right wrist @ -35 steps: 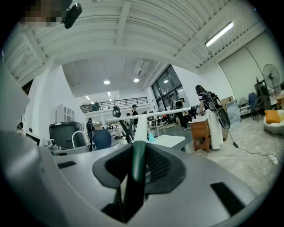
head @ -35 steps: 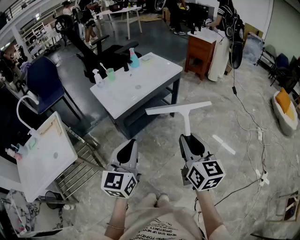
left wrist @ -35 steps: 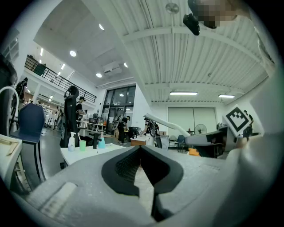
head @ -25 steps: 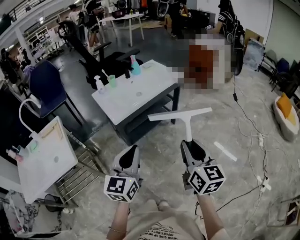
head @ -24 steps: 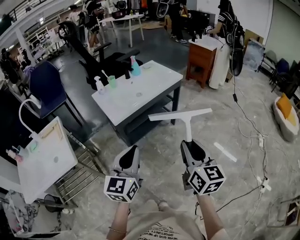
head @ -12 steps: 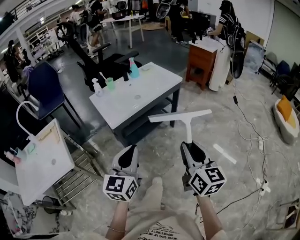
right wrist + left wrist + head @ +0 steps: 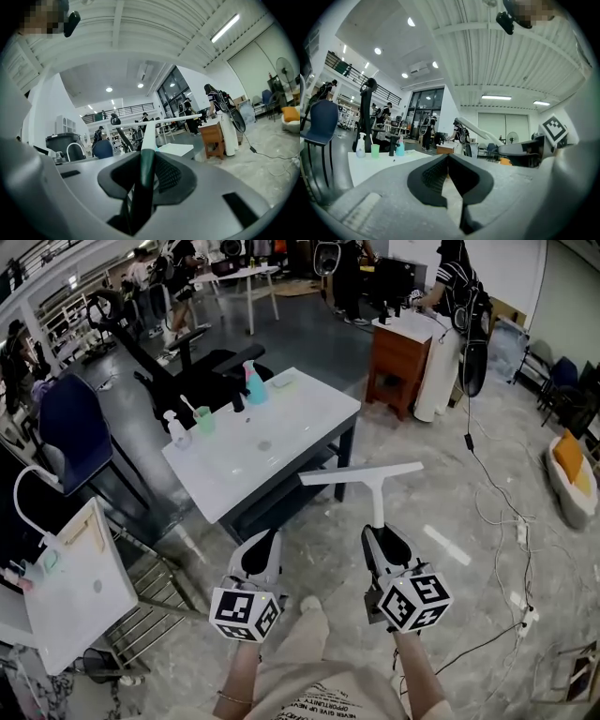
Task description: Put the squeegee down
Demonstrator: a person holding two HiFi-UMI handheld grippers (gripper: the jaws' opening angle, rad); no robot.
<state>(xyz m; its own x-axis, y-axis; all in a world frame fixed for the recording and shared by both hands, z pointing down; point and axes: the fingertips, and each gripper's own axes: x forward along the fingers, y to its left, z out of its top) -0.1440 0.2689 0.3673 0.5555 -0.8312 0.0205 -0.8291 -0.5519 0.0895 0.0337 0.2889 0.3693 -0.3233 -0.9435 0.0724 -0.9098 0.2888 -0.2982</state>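
Head view: a pale marble floor (image 7: 422, 493) is seen spread beneath everything, and a white table (image 7: 281, 423) is set on it ahead and to the left. The squeegee (image 7: 374, 486) is held in the air over the floor, near the table's front corner, its blade set crosswise and its handle clamped between the jaws of the right gripper (image 7: 381, 532). The left gripper (image 7: 264, 542) is carried beside it, jaws pressed together with nothing between them. A teal spray bottle (image 7: 253, 385) and a green cup (image 7: 204, 419) are placed at the table's far edge.
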